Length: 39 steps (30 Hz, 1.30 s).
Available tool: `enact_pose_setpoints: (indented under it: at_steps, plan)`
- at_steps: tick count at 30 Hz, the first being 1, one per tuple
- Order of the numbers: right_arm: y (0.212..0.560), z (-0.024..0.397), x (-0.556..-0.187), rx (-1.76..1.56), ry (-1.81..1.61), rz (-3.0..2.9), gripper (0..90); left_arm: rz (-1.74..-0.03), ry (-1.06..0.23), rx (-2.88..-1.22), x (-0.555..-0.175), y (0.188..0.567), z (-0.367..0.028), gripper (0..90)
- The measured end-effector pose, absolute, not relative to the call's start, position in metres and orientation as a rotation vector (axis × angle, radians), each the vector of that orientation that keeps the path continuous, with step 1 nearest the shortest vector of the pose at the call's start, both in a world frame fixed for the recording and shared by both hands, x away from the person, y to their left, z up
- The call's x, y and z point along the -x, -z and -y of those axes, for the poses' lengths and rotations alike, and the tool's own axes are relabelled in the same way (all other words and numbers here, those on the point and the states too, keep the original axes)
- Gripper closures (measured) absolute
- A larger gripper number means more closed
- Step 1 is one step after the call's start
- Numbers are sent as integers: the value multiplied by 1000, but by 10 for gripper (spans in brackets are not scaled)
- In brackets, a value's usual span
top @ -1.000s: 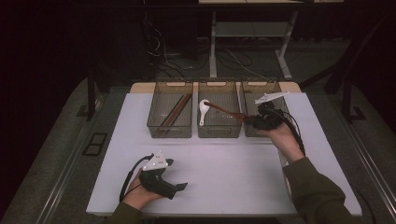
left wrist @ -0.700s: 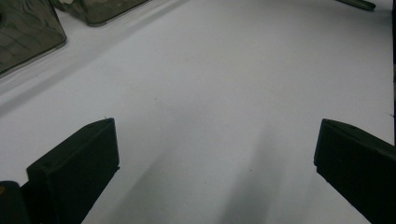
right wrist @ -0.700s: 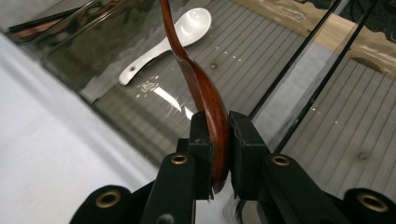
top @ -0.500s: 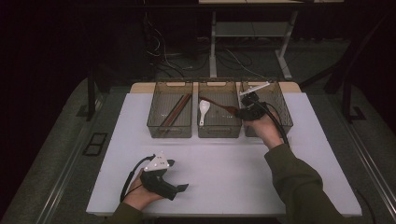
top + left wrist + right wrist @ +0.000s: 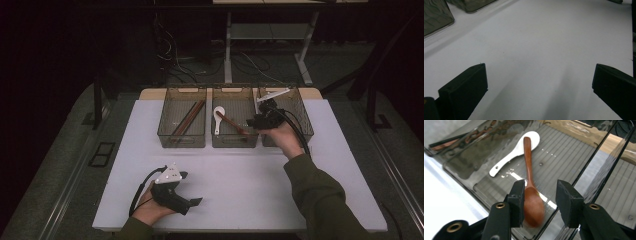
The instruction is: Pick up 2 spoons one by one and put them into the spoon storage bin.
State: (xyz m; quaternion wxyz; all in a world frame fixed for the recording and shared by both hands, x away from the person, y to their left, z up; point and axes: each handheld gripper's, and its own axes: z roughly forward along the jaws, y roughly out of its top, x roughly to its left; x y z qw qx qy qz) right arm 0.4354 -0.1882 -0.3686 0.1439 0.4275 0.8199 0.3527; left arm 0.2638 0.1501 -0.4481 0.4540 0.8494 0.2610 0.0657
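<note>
Wooden spoon (image 5: 532, 202) lies, seemingly released, between the outstretched right gripper (image 5: 541, 202)'s just-opened jaws.

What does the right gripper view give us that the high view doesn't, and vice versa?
Right gripper view alone: a gap between the right gripper's black pads and the wooden spoon's bowl; the jaws have just been opening and no longer press it.

High view alone: the left gripper resting open on the white table, the chopsticks in the left bin, and the right bin.

Both: the white spoon and wooden spoon together in the middle bin.
</note>
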Motion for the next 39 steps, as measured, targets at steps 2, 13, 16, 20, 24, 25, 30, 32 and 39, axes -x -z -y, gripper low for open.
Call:
enact_pose_setpoints:
  at_steps: [2, 13, 16, 20, 24, 25, 30, 32, 39]
  plan:
    - [367, 190, -433, -1237, -1036, -2362, 560, -644, -162, -2096, -264, 448, -150, 0]
    - [362, 213, -414, -1193, -1158, -2380, 509, -653, -165, -2090, -264, 447, -152, 0]
    - [359, 220, -406, -1182, -1177, -2378, 502, -655, -167, -2092, -264, 447, -152, 0]
    - [357, 229, -397, -1173, -1192, -2377, 497, -660, -167, -2088, -264, 447, -153, 0]
    - [358, 234, -389, -1154, -1213, -2379, 497, -661, -167, -2087, -264, 447, -153, 0]
    - [358, 235, -386, -1152, -1215, -2381, 498, -661, -167, -2087, -264, 447, -153, 0]
    - [362, 241, -373, -1142, -1224, -2391, 507, -661, -164, -2087, -264, 447, -153, 0]
    - [364, 244, -369, -1142, -1223, -2394, 517, -661, -164, -2087, -264, 447, -153, 0]
    - [372, 258, -354, -1162, -1202, -2400, 568, -656, -166, -2087, -263, 446, -153, 0]
